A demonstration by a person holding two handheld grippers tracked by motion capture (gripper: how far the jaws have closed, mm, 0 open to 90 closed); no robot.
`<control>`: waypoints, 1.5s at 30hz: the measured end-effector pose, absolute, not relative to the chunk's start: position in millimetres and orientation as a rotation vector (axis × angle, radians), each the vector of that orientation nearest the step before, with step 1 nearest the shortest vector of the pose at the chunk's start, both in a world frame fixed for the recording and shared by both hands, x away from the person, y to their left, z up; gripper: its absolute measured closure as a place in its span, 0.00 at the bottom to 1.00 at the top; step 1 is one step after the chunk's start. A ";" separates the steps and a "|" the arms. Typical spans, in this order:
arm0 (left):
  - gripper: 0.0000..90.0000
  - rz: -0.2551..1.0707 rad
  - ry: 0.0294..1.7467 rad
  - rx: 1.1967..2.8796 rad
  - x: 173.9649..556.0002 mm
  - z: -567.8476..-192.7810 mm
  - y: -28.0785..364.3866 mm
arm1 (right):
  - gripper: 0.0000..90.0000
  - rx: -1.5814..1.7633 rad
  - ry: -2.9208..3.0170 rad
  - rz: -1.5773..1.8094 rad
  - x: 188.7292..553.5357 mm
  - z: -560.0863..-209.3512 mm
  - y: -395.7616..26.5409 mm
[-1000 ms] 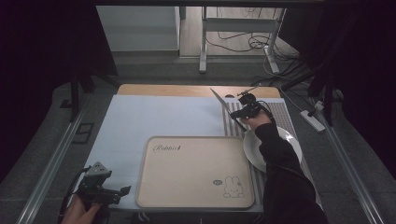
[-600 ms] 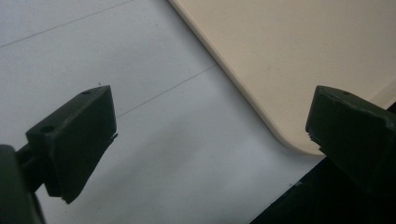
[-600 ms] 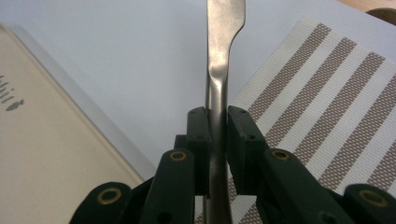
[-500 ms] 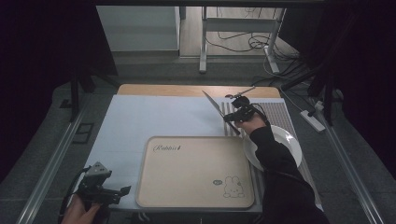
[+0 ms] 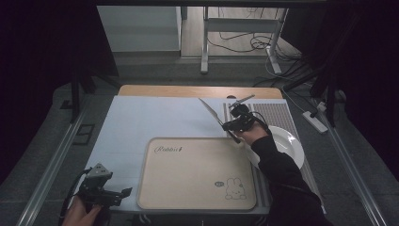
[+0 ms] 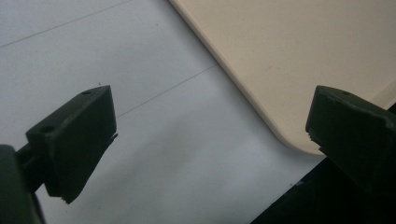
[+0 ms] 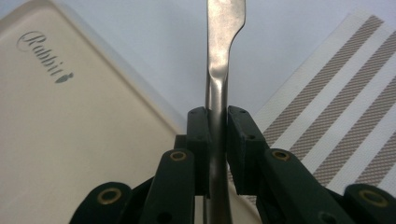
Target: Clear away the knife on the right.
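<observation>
My right gripper (image 5: 234, 125) is shut on a metal table knife (image 5: 210, 111), which slants up and to the left from the jaws. It hangs just above the far right corner of a beige tray (image 5: 197, 174) printed with "Rabbit" and a small rabbit. In the right gripper view the knife (image 7: 219, 56) rises between the closed pads of the gripper (image 7: 217, 140), with the tray (image 7: 70, 140) to the left. My left gripper (image 5: 123, 193) rests at the table's near left corner, jaws wide open over the pale blue mat (image 6: 140, 70), beside the tray's rounded corner (image 6: 289, 56). Nothing lies between the left gripper's (image 6: 205, 135) pads.
A white plate (image 5: 288, 147) sits on a brown-striped placemat (image 5: 277, 115) right of the tray, partly behind the person's dark sleeve. The pale blue mat (image 5: 150, 117) covers the table's left and far side. A wooden strip runs along the far edge.
My right gripper has carried the knife leftward and nearer, from over the striped placemat to the tray's far right corner. The left gripper has stayed put.
</observation>
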State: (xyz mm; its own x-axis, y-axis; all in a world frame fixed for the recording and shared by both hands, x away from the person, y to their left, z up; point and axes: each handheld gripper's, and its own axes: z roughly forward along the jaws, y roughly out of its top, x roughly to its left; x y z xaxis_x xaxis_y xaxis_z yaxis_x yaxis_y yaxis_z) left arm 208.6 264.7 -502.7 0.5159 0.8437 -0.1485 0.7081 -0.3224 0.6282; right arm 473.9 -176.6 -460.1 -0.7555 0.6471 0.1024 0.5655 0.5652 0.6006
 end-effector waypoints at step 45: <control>0.03 0.269 1.263 2.115 209.2 -502.6 264.3 | 0.90 0.932 2.819 0.773 343.8 -490.0 -192.4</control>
